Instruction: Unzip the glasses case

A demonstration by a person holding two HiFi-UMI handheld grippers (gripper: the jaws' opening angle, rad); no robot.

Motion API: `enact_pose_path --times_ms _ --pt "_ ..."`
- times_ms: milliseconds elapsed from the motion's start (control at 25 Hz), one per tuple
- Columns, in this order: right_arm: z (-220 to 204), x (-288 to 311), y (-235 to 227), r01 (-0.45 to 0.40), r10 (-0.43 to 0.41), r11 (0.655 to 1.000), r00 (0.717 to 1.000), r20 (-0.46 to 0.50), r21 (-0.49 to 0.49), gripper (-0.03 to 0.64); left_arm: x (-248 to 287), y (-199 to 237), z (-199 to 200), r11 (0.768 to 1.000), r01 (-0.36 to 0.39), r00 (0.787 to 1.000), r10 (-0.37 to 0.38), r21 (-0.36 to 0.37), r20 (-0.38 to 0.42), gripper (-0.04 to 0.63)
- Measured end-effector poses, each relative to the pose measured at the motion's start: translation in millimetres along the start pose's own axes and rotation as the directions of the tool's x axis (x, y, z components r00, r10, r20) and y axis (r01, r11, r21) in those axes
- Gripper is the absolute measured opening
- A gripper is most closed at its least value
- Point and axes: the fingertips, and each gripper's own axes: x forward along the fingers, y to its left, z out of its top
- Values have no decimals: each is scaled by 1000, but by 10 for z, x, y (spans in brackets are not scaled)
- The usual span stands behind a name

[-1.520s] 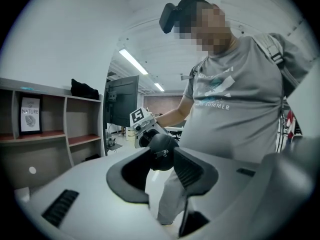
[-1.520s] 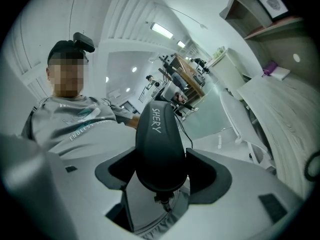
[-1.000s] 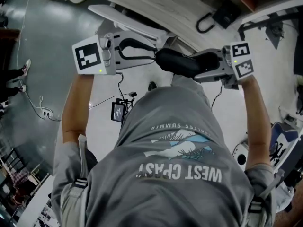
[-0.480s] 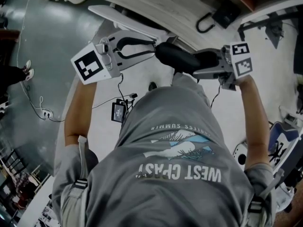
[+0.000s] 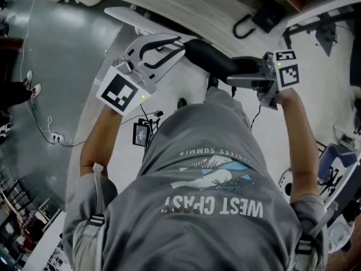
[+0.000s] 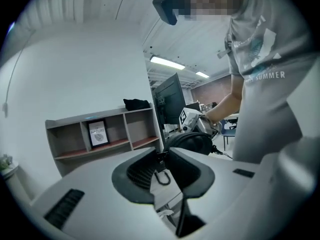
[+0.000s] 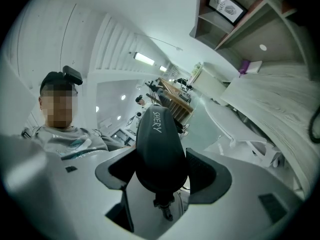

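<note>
Grey floor point(image 5: 62, 49) and a pale wood-grain tabletop point(image 5: 186, 4) lay beyond the person's grey printed T-shirt point(image 5: 208, 196), which filled the near half of the head view. Held in the air between the tools was the black oval zipped glasses case point(image 5: 211, 64). The right gripper point(image 5: 241, 75) clamped its right end, jaws wide round it. The left gripper point(image 5: 179, 43), nearly closed, pinched the small metal zipper pull point(image 6: 161, 176) at the case's left end. Behind stood a grey open shelf point(image 6: 100, 134) and a dark monitor point(image 6: 167, 104).

Grey T-shirt point(image 5: 208, 168) with white lettering; white left tool point(image 5: 178, 44) and right tool point(image 5: 232, 73) carry black-and-white marker cubes point(image 5: 120, 92).
</note>
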Motion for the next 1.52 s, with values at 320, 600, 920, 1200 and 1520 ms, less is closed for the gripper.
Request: enact_pose_path --times_ms 320,600,920,1200,1520 --pt "-129 -25 69 -41 42 999 998 -36 14 314 -92 -255 32 966 248 968 -250 73 19 77" --pt "-177 -2 172 -74 74 997 996 -54 -1 313 -196 -308 23 900 387 922 -379 -199 78 78" --pt "-165 -58 189 -81 81 997 996 -37 5 313 -219 -361 -23 877 426 905 -414 -223 99 77" --pt "-159 -60 198 -95 95 995 995 -21 18 313 -244 -342 -23 891 404 915 -395 -205 88 39" --pt "-86 -77 84 -43 42 999 999 26 33 313 -135 -208 -112 961 242 968 -249 -135 -37 29"
